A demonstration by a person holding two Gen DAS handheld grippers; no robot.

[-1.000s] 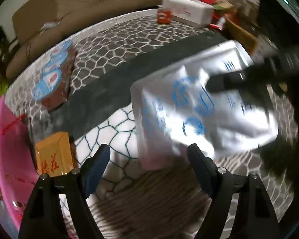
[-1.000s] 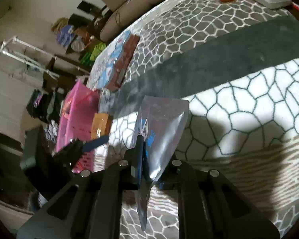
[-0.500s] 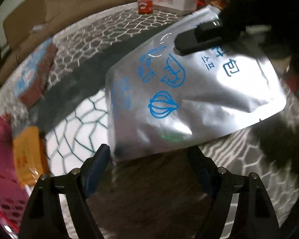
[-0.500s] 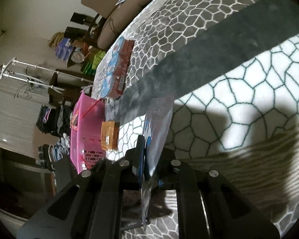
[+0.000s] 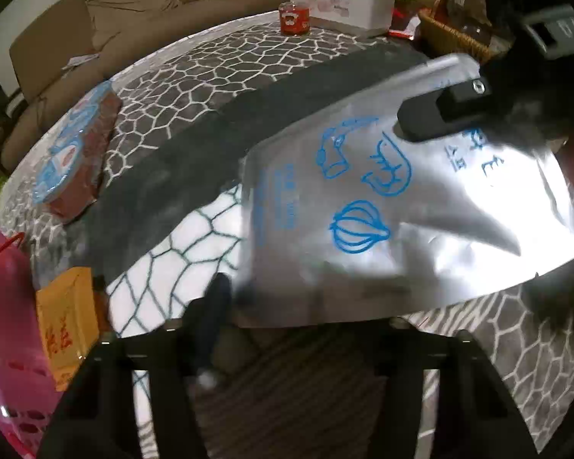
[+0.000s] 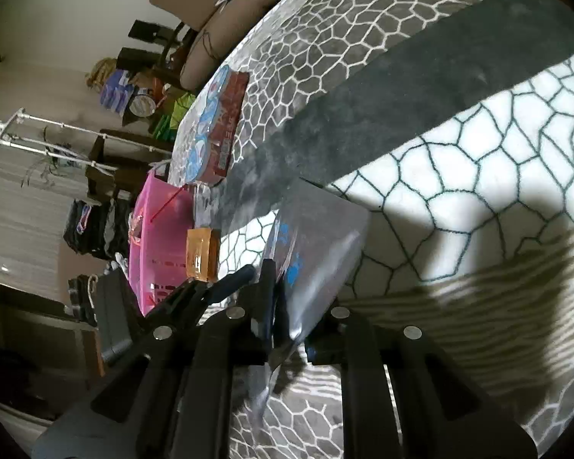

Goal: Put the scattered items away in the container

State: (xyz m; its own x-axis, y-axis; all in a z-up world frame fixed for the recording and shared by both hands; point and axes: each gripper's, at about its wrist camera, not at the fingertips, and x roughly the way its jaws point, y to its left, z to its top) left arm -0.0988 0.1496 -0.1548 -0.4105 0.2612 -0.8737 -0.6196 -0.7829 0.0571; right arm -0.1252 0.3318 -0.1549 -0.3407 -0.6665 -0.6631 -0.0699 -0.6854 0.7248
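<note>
A silver pouch point(image 5: 382, 199) with blue drawings hangs over the patterned table cloth. My right gripper point(image 6: 275, 267) is shut on its upper edge; one of its black fingers point(image 5: 440, 114) shows in the left wrist view. My left gripper point(image 5: 306, 306) sits at the pouch's lower edge with its jaws closing. Its left finger point(image 5: 214, 306) is blurred beside the pouch's lower left corner, and the pouch hides its right finger. I see no pad pressing on the pouch. The pink basket point(image 5: 4, 306) point(image 6: 164, 237) stands at the table's left end.
An orange box point(image 5: 67, 321) point(image 6: 201, 254) lies beside the basket. A pack of blue-lidded cups point(image 5: 72, 157) point(image 6: 218, 130) lies further back on the left. A red jar point(image 5: 294, 19), a white tissue box point(image 5: 344, 4) and a wicker basket point(image 5: 451, 38) stand at the far edge.
The pouch has swung from edge-on to face the left camera and come down over my left gripper. The left jaws have narrowed towards its lower corner. The right gripper kept its hold.
</note>
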